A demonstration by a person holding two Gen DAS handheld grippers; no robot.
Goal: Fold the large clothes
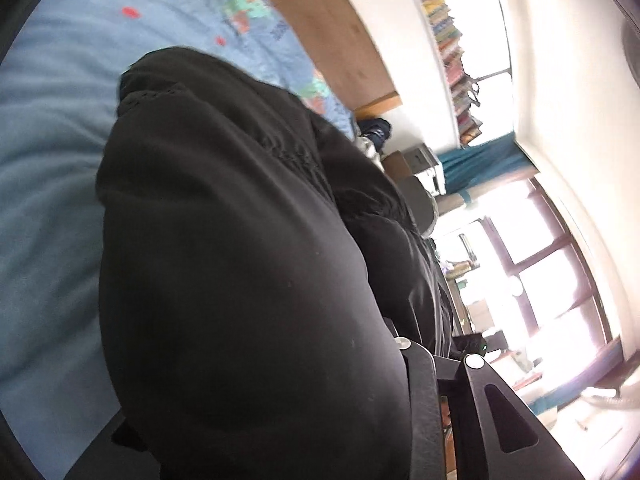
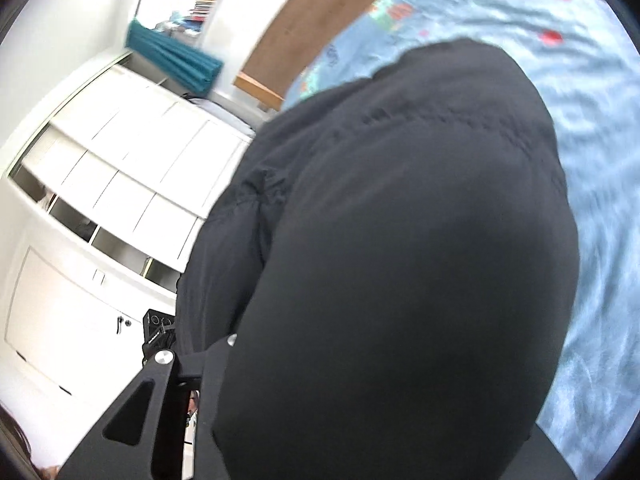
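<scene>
The black garment [image 1: 240, 260] hangs raised above the light blue bedspread [image 1: 48, 200], filling most of both wrist views. The left gripper [image 1: 436, 364] pinches one edge of the cloth between its narrowed fingers. The right gripper [image 2: 196, 356] pinches the other edge the same way. A wooden headboard [image 2: 320, 12] and a white cabinet [image 2: 100, 200] stand behind.

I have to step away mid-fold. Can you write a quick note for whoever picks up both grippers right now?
Left gripper: shut on the black garment.
Right gripper: shut on the same garment.
Garment: draped over both grippers, above the light blue bedspread.
Done: both sides gripped.
Left: no finished fold shows; lay it flat on the bedspread and fold it.
</scene>
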